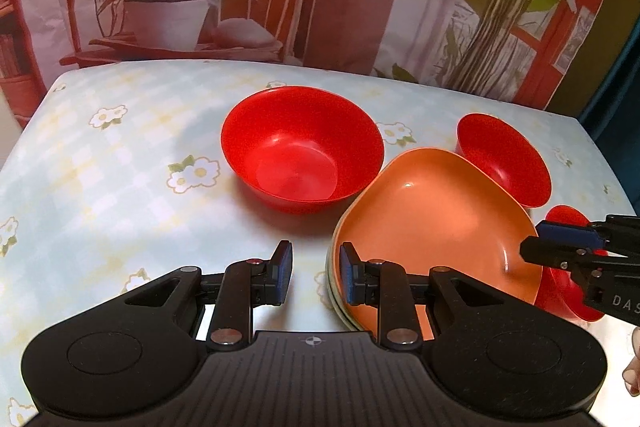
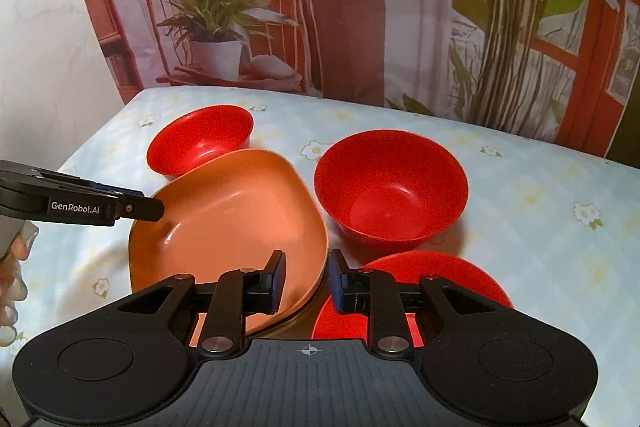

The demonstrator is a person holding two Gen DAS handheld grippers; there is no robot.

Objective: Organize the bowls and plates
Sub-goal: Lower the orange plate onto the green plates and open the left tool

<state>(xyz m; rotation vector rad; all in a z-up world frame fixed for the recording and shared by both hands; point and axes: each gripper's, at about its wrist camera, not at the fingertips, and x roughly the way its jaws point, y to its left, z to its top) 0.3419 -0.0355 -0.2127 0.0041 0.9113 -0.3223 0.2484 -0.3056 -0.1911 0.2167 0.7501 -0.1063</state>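
Floral tablecloth point(image 1: 120, 163) bears an orange plate point(image 1: 432, 219), tilted, between both gaping, empty tongs

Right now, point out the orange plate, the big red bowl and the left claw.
orange plate point(image 2: 240, 227): right wrist view, on its inner floor.
big red bowl point(image 2: 390, 199): right wrist view, on its inside bottom.
left claw point(image 1: 316, 273): left wrist view, midway between its fingertips.
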